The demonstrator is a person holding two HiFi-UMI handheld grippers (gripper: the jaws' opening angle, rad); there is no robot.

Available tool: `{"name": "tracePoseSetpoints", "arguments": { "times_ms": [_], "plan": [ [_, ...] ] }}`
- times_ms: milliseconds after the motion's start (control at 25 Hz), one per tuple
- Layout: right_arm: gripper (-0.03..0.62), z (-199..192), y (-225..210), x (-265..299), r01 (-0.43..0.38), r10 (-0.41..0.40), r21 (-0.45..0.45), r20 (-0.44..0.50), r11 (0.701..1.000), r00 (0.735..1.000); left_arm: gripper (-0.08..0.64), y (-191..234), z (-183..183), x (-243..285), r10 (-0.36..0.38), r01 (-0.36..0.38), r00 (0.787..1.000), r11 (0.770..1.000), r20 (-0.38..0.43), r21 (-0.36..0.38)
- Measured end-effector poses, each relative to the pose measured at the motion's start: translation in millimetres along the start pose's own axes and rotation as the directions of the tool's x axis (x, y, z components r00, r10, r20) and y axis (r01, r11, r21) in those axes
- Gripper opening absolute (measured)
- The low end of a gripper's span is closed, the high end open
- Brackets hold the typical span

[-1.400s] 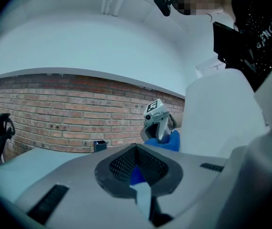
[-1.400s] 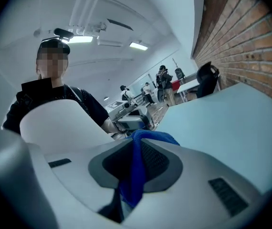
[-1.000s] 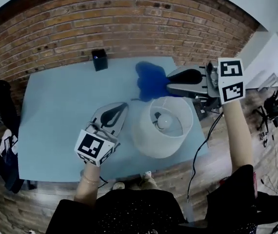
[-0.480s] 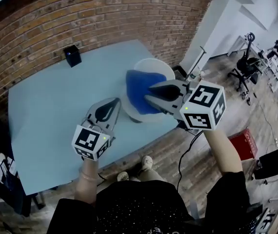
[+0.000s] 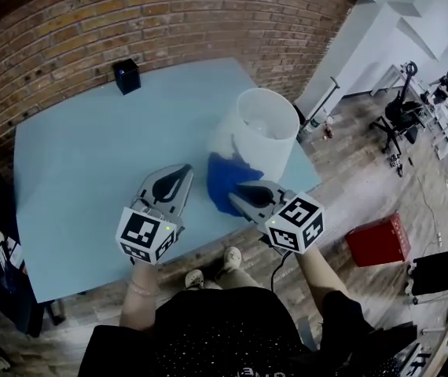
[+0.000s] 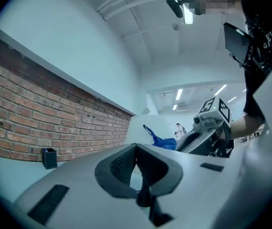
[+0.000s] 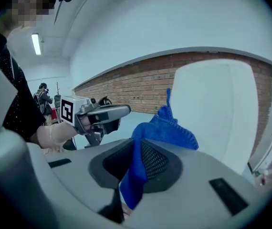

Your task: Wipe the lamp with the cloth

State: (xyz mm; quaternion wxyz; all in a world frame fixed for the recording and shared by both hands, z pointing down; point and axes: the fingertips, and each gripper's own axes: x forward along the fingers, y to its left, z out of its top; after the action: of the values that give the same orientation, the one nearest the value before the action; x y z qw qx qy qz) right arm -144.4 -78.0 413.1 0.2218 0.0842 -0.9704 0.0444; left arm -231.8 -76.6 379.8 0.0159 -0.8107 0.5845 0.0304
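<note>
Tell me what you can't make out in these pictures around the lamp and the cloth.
Lamp's foot: head view, hidden under the lamp shade.
Whether the cloth touches the lamp shade: head view only overlaps them; in the right gripper view the cloth itself covers that spot.
Black box by the brick wall: head view, too small to identify.

- The head view looked steeply down from above the person onto the table (image 5: 75, 179), with the brick wall (image 5: 130, 22) beyond its far edge.
- The left gripper view sat low over the table and faced along its own jaws, the wall on its left, the lamp (image 6: 148, 128) and the right gripper (image 6: 180, 146) near on its right.
- The right gripper view faced the lamp's shade from close by, with the left gripper (image 7: 125, 111) at its left.
- All three views shared the lamp, the cloth (image 5: 222, 181) and the wall.
</note>
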Motion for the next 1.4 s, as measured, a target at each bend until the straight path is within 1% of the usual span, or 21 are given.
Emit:
{"name": "tracePoseSetpoints", "arguments": {
  "times_ms": [80,160,280,440,520,560,600,640,680,720,760,800,840,880,1000,1040,1080,1120,1160,1320,1400],
  "plan": [
    [0.055,-11,1,4,-0.020,0.020,0.038,-0.005,0.999,1.000,0.009,-1,-4,0,0.002,-0.002,1.000,1.000,-0.006,-0.008],
    [0.055,-18,6,11,-0.044,0.044,0.055,-0.008,0.998,0.999,0.009,-3,-12,-1,0.005,-0.006,1.000,1.000,-0.017,-0.013],
    [0.055,-30,18,23,-0.074,0.074,0.067,0.006,0.995,0.997,0.009,-7,-36,-5,0.017,-0.018,0.999,1.000,-0.051,-0.017],
    [0.055,-53,23,35,-0.075,0.072,0.107,0.035,0.991,0.997,0.009,-10,-70,-10,0.036,-0.043,0.995,0.997,-0.097,-0.068],
    [0.055,-70,20,45,-0.046,0.041,0.125,0.045,0.991,0.998,0.009,-10,-89,-14,0.045,-0.057,0.991,0.994,-0.127,-0.093],
    [0.055,-79,15,50,-0.016,0.010,0.122,0.051,0.992,0.999,0.009,-9,-97,-15,0.048,-0.063,0.989,0.993,-0.140,-0.100],
    [0.055,-87,8,56,0.031,-0.037,0.103,0.060,0.994,0.997,0.009,-9,-104,-15,0.052,-0.068,0.987,0.992,-0.152,-0.103],
    [0.055,-91,-3,60,0.096,-0.100,0.063,0.077,0.993,0.992,0.008,-8,-109,-14,0.054,-0.071,0.985,0.992,-0.162,-0.103],
    [0.055,-92,-14,63,0.178,-0.177,-0.002,0.103,0.984,0.979,0.009,-7,-113,-13,0.055,-0.073,0.984,0.992,-0.171,-0.100],
    [0.055,-91,-26,64,0.268,-0.255,-0.084,0.140,0.960,0.957,0.009,-7,-116,-11,0.055,-0.072,0.982,0.993,-0.179,-0.093],
    [0.055,-87,-36,63,0.348,-0.318,-0.166,0.182,0.923,0.931,0.009,-6,-117,-9,0.054,-0.070,0.982,0.994,-0.183,-0.084],
    [0.055,-83,-44,63,0.410,-0.363,-0.229,0.220,0.883,0.906,0.009,-5,-117,-5,0.053,-0.067,0.982,0.995,-0.181,-0.072],
    [0.055,-79,-52,63,0.459,-0.398,-0.267,0.251,0.848,0.882,0.009,-4,-115,-1,0.050,-0.062,0.983,0.996,-0.177,-0.059],
    [0.055,-76,-61,64,0.499,-0.429,-0.283,0.275,0.819,0.861,0.009,-3,-112,4,0.046,-0.055,0.984,0.997,-0.171,-0.047],
    [0.055,-72,-87,69,0.586,-0.505,-0.292,0.309,0.756,0.806,0.009,-4,-105,16,0.029,-0.035,0.985,0.999,-0.170,-0.033],
    [0.055,-72,-96,69,0.610,-0.529,-0.290,0.314,0.737,0.788,0.009,-5,-104,18,0.025,-0.032,0.984,0.999,-0.174,-0.035],
    [0.055,-73,-103,71,0.626,-0.548,-0.285,0.311,0.726,0.776,0.009,-6,-105,19,0.025,-0.032,0.984,0.999,-0.179,-0.038],
    [0.055,-74,-108,73,0.632,-0.560,-0.275,0.301,0.724,0.772,0.009,-6,-107,19,0.027,-0.035,0.983,0.999,-0.183,-0.040],
    [0.055,-75,-113,77,0.629,-0.566,-0.261,0.282,0.732,0.775,0.009,-5,-108,18,0.030,-0.038,0.982,0.998,-0.187,-0.042],
    [0.055,-106,-130,103,0.566,-0.549,-0.181,0.138,0.804,0.824,0.009,-4,-114,16,0.034,-0.046,0.978,0.997,-0.206,-0.054],
    [0.055,-120,-129,114,0.527,-0.522,-0.175,0.076,0.832,0.849,0.009,-2,-117,14,0.038,-0.051,0.977,0.997,-0.212,-0.058]
  ]
}}
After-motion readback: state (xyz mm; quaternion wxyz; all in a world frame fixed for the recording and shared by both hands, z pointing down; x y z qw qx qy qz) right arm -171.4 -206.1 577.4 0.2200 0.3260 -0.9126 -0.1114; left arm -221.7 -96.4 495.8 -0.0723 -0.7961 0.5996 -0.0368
